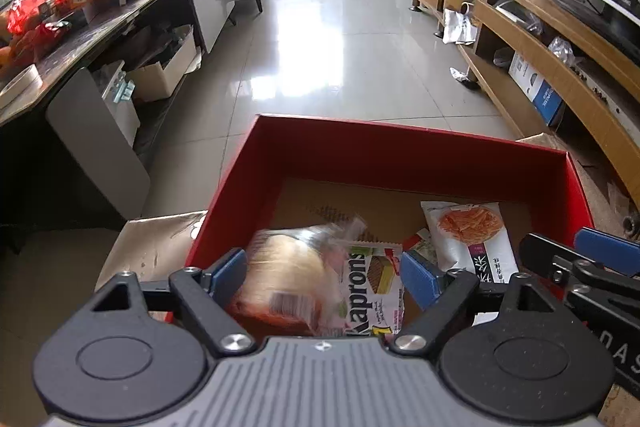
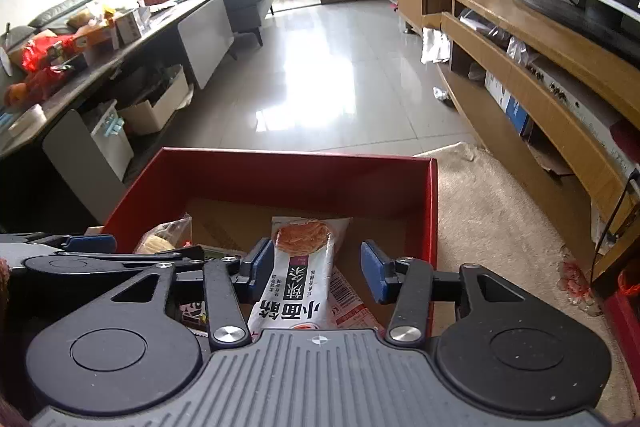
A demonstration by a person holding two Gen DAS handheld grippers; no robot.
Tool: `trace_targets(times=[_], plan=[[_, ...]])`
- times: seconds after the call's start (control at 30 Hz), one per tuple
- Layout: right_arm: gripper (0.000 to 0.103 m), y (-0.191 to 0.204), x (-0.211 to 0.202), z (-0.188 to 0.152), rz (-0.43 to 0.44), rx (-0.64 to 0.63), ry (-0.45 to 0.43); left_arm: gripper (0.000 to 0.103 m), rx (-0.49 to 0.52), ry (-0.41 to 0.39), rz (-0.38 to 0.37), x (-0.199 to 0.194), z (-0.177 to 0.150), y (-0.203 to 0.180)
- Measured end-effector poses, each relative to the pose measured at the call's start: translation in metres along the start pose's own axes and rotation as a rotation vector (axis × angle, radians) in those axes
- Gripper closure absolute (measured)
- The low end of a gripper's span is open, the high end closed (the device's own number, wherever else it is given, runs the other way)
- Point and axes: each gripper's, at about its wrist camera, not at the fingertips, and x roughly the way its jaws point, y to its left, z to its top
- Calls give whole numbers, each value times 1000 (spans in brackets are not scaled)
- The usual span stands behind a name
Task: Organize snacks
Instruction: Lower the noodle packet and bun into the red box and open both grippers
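A red box (image 1: 400,143) with a cardboard bottom sits on the floor below both grippers. My left gripper (image 1: 324,273) is open above it. A clear-wrapped bread (image 1: 288,267) shows blurred between the blue pads and is not pressed by them. Beside the bread lies a Kaprons wafer pack (image 1: 376,279), and further right a white noodle-snack packet (image 1: 472,231). In the right wrist view my right gripper (image 2: 316,263) is open over the same box (image 2: 280,163). The white packet (image 2: 296,279) rests against its left pad, with a gap to the right pad. The bread (image 2: 160,237) shows at the left.
A low dark table (image 1: 120,23) with red bags and boxes runs along the left. A wooden TV cabinet (image 1: 540,39) lines the right wall. A cardboard flap (image 1: 152,243) lies left of the box, a beige rug (image 2: 500,227) to its right. Glossy tiled floor stretches ahead.
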Motion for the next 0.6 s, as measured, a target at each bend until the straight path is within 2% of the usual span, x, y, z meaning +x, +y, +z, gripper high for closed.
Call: trace_targets(times=[0.6], plan=[[41,7,-34,-14,-21,-27,-4,20,0,-2,-32,-37,-30,11]])
